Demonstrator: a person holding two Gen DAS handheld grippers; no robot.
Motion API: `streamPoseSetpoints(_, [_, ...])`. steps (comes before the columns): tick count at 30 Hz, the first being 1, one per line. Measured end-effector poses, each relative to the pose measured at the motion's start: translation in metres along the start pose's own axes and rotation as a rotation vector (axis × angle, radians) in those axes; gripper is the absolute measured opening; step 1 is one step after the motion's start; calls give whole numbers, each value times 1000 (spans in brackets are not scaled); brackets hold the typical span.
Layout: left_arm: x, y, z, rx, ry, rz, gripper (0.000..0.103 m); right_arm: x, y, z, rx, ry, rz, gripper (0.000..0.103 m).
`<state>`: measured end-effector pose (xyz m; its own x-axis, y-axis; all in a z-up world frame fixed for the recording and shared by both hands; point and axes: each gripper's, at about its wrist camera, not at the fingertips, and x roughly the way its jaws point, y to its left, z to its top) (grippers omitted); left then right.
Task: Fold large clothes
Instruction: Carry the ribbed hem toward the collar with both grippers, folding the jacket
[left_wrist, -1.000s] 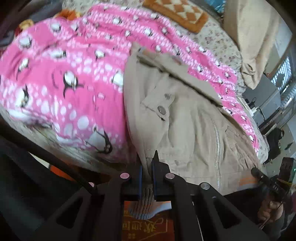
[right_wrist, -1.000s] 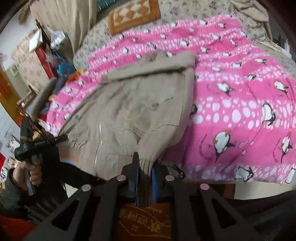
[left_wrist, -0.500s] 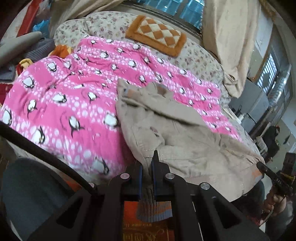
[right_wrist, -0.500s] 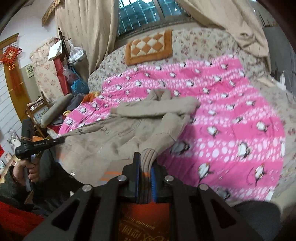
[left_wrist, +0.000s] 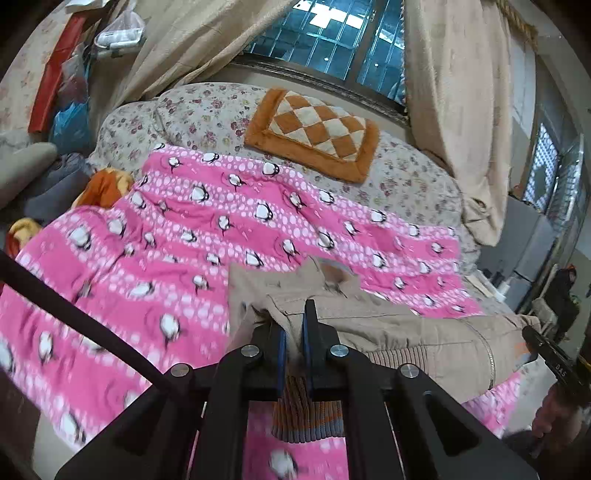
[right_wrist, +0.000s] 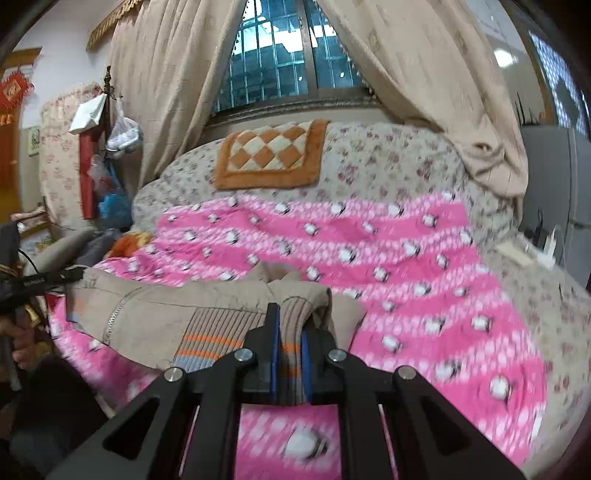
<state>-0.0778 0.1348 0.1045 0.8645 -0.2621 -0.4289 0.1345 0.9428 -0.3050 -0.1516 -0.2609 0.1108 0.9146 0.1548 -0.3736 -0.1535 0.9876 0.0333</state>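
I have the jacket (left_wrist: 388, 325) by its ribbed hem, left gripper (left_wrist: 293, 325) and right gripper (right_wrist: 290, 332) both clamped tight on the cloth. It hangs over the pink quilt (left_wrist: 221, 229). I should carry both corners forward level, toward the collar.

Beige jacket (left_wrist: 406, 325) with striped ribbed cuffs (right_wrist: 291, 332) and hem, front zipper, lifted, spanning pink penguin quilt (left_wrist: 221, 229).
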Motion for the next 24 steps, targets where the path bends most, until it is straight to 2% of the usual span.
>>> streamPoseSetpoints(4, [49, 2, 15, -5, 4, 41, 0, 58, -1, 12, -17, 10, -60, 9])
streamPoseSetpoints(9, [113, 7, 29, -59, 21, 97, 0, 126, -11, 24, 21, 46, -101, 9])
streamPoseSetpoints(17, [182, 18, 54, -126, -26, 158, 0, 205, -19, 41, 76, 52, -142, 9])
streamPoseSetpoints(20, [209, 21, 54, -105, -27, 183, 0, 234, -22, 36, 81, 71, -154, 9])
streamPoseSetpoints(24, [247, 29, 43, -103, 36, 205, 0, 267, -29, 24, 94, 128, -163, 9])
